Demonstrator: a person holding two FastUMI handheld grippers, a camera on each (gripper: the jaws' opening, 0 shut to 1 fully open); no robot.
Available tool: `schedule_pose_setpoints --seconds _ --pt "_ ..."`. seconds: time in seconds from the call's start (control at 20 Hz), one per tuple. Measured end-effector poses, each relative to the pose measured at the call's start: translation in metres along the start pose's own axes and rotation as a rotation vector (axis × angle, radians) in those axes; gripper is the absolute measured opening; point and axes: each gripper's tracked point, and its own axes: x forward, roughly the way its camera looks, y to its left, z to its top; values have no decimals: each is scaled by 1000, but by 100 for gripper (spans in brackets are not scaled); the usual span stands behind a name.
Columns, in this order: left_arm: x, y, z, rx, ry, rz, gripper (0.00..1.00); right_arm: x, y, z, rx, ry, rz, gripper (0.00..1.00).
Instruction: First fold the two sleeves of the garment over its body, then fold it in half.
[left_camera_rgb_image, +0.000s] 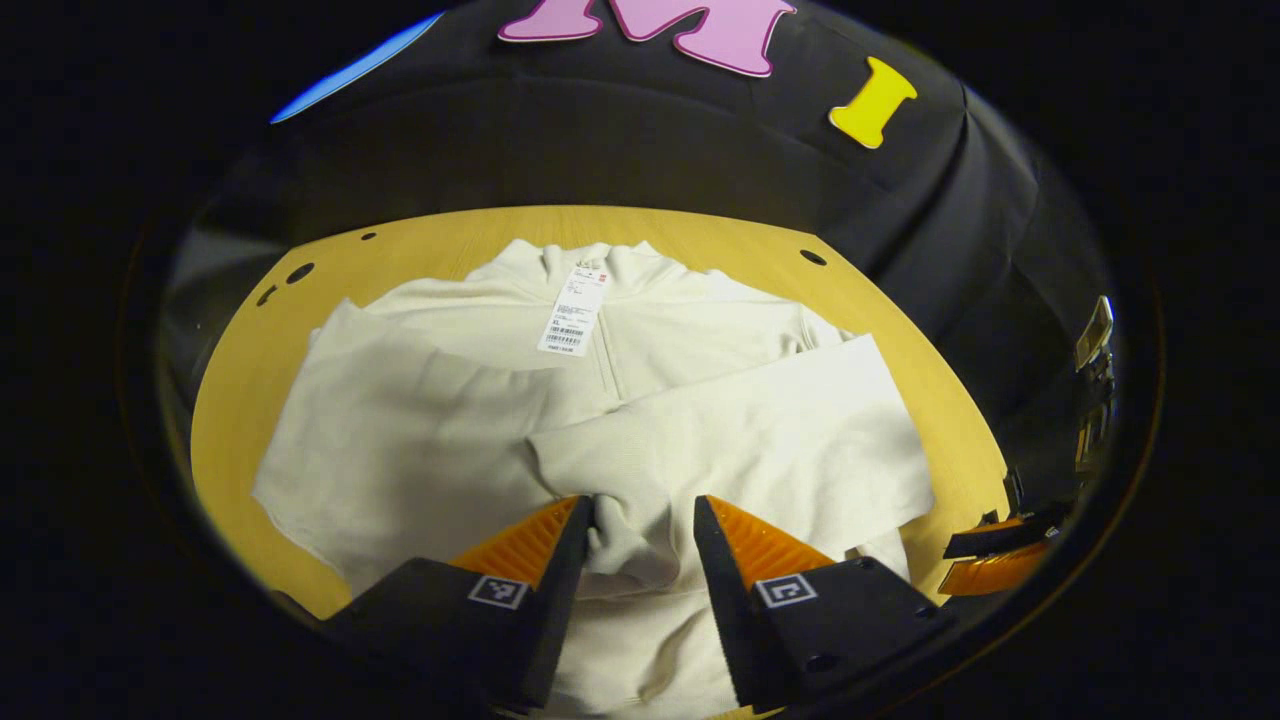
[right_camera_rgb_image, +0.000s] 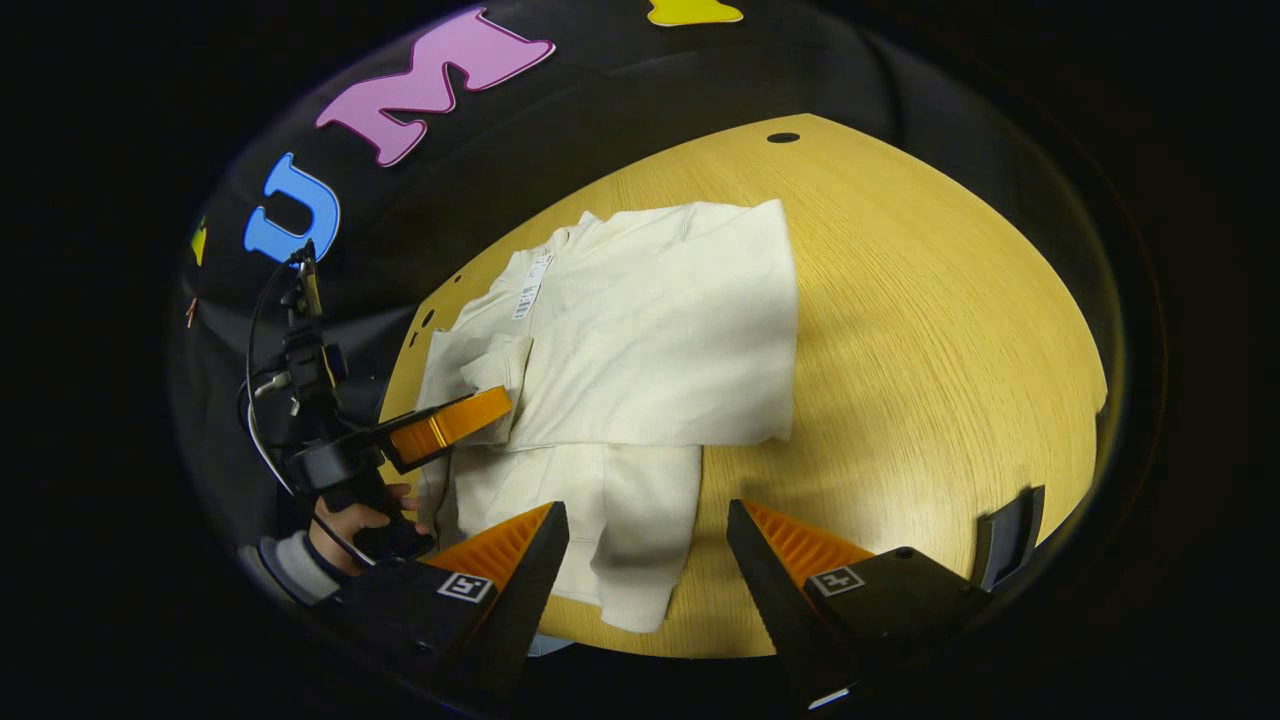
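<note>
So my left gripper (left_camera_rgb_image: 640, 535) has its fingers spread around a bunched cuff of the sleeve (left_camera_rgb_image: 700, 440) without pinching it, and the cream sweater (right_camera_rgb_image: 640, 330) lies flat on the wooden table (right_camera_rgb_image: 930, 330) with both sleeves already crossing its body. My right gripper (right_camera_rgb_image: 648, 545) hangs open over the hem, holding nothing. For the half fold I'd pinch both hem corners evenly and carry them up to the collar slowly so the sleeves don't slide out.
</note>
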Motion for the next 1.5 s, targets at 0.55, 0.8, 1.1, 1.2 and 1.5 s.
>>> schedule_pose_setpoints --seconds 0.55,0.8,1.1,1.2,1.5 --pt "-57 11 -8 -13 -17 -47 96 -6 15 -8 -1 -8 -6 98" --pt "-108 52 -44 -1 -19 7 96 -13 20 -22 -19 15 -10 98" --pt "-146 79 -89 -102 18 37 96 -16 26 -52 -43 73 -18 98" --pt "-146 84 -103 -119 45 46 96 -11 26 -60 -46 87 -27 98" --pt "-129 84 -131 -60 144 73 96 8 17 -68 -120 112 -103 98"
